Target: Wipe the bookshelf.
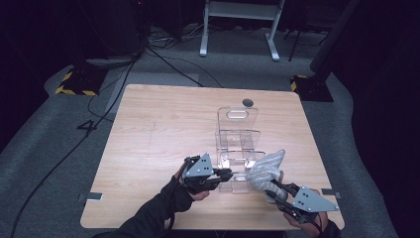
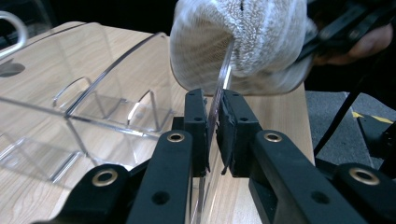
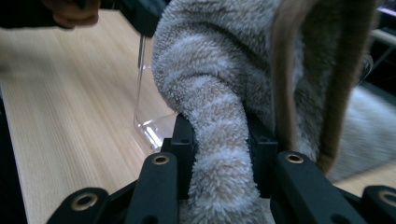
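Fluffy grey-and-white striped sock [image 1: 266,168] held against the clear acrylic tiered organiser [image 1: 238,144] near the front right of the light wooden table [image 1: 148,144].

Your right gripper [image 1: 273,187] is clamped on the sock's fabric, which bulges out between and above the pads in the right gripper view [image 3: 219,154]. Your left gripper [image 1: 225,174] is closed tight on a thin clear edge panel of the organiser, pads pressing both faces [image 2: 215,123]. The sock drapes over that same panel's top edge, just beyond your left gripper.

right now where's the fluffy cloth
High view: the fluffy cloth is at the table's near right, held in the right tool, against the clear acrylic rack.
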### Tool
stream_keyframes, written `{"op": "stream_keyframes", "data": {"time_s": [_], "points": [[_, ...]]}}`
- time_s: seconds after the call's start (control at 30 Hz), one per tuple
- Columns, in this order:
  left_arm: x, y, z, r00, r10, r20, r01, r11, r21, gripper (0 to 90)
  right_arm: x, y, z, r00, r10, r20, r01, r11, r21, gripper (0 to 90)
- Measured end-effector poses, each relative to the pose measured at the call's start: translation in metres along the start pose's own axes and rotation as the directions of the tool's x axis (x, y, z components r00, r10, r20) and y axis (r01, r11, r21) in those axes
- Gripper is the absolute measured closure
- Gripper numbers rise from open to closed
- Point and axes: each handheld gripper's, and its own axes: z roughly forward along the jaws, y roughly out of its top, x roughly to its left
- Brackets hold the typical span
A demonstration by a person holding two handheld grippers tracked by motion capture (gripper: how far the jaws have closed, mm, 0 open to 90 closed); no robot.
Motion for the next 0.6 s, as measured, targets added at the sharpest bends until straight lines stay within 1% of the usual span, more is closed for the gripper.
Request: {"op": "stream_keyframes", "data": {"time_s": [0.03, 0.07, 0.1, 0.17, 0.23, 0.27, 0.3, 0.33, 0.37, 0.47, 0.53, 0.6], "points": [[-0.001, 0.000, 0.000, 1.0000, -0.004, 0.006, 0.004, 1.0000, -0.003, 83.4, 0.002, -0.003, 0.005, 0.9999, -0.010, -0.007, 0.010, 1.000, 0.022, 70.5], [-0.001, -0.001, 0.001, 0.9999, -0.011, 0.012, 0.011, 0.9999, -0.006, 83.8, 0.003, -0.005, 0.009, 0.9999, -0.004, -0.015, 0.004, 0.999, 0.033, 70.4], [-0.002, 0.000, 0.002, 0.9998, -0.004, 0.017, 0.004, 1.0000, -0.004, 84.3, 0.004, -0.008, 0.014, 0.9995, -0.010, -0.029, 0.011, 0.999, 0.049, 70.4], [-0.004, 0.000, 0.003, 0.9999, 0.007, 0.009, -0.007, 1.0000, 0.000, 85.3, 0.007, -0.015, 0.026, 0.9983, -0.012, -0.058, 0.017, 0.996, 0.089, 70.4], [-0.004, 0.000, 0.003, 0.9999, 0.000, 0.012, 0.000, 1.0000, -0.002, 85.8, 0.010, -0.020, 0.037, 0.9969, -0.005, -0.079, 0.014, 0.993, 0.117, 70.5], [-0.004, 0.000, 0.003, 0.9999, -0.001, 0.012, 0.001, 1.0000, -0.005, 85.8, 0.012, -0.021, 0.041, 0.9952, -0.002, -0.097, 0.015, 0.992, 0.129, 70.4], [-0.005, 0.000, 0.004, 0.9999, -0.003, 0.011, 0.003, 1.0000, -0.007, 85.8, 0.013, -0.023, 0.045, 0.9936, -0.009, -0.113, 0.025, 0.990, 0.142, 70.3], [-0.005, -0.001, 0.004, 0.9998, -0.007, 0.019, 0.007, 0.9999, -0.009, 85.9, 0.016, -0.025, 0.049, 0.9933, -0.008, -0.115, 0.025, 0.988, 0.153, 70.3], [-0.005, -0.001, 0.005, 0.9998, -0.007, 0.020, 0.007, 0.9999, -0.011, 86.0, 0.018, -0.029, 0.054, 0.9897, -0.005, -0.143, 0.031, 0.984, 0.175, 70.2], [-0.007, -0.001, 0.005, 0.9998, -0.010, 0.018, 0.010, 0.9999, -0.013, 86.0, 0.025, -0.033, 0.061, 0.9873, -0.019, -0.158, 0.051, 0.978, 0.200, 70.2], [-0.007, -0.001, 0.006, 0.9998, -0.013, 0.015, 0.013, 0.9998, -0.015, 85.9, 0.027, -0.033, 0.064, 0.9862, -0.015, -0.165, 0.049, 0.978, 0.205, 70.3], [-0.008, -0.002, 0.006, 0.9998, -0.013, 0.014, 0.013, 0.9998, -0.016, 85.9, 0.030, -0.032, 0.066, 0.9859, -0.033, -0.164, 0.067, 0.976, 0.208, 70.3]]}}
